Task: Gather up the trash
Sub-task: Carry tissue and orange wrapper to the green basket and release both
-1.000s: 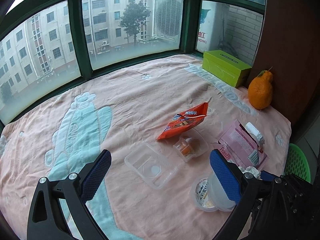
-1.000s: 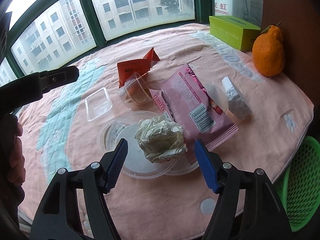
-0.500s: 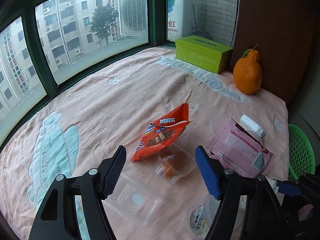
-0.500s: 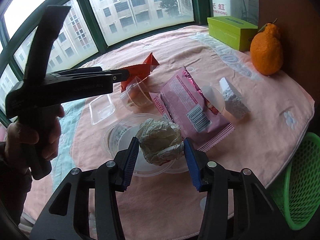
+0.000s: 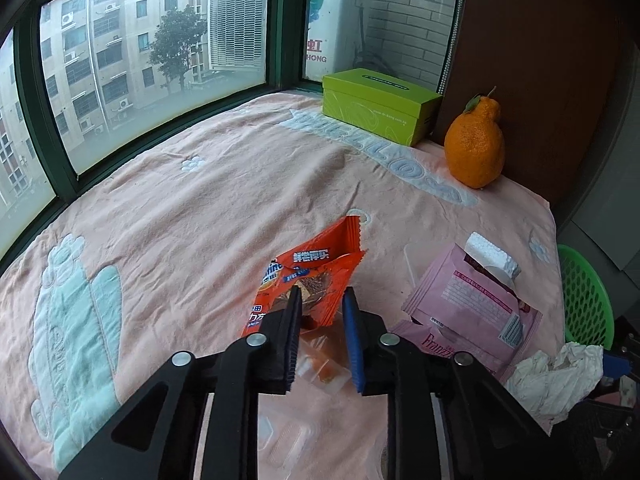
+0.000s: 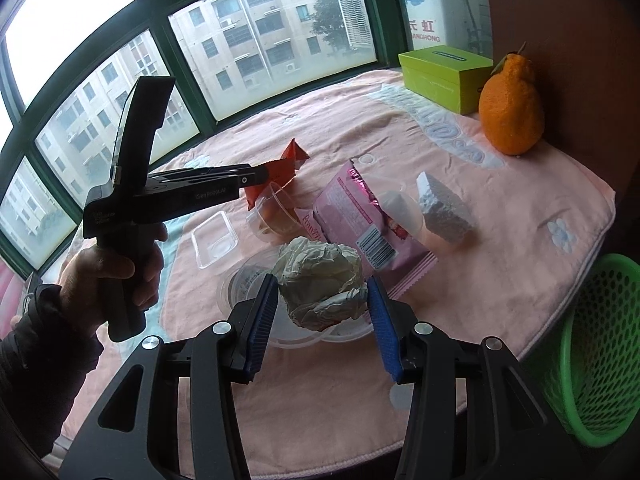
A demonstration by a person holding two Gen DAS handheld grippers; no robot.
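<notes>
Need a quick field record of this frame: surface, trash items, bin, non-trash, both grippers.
surface: pink towel
trash: orange wrapper; pink wrapper; paper wad; clear tray; foam block
bin: green basket, off the towel's edge
non-trash: citrus; green box
left gripper: closing, orange wrapper between jaws
right gripper: clamped on paper wad

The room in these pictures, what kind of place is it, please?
Probably a flat on an upper floor: a bay window faces apartment blocks, a pink blanket covers the surface, and a green basket stands beside it.
</notes>
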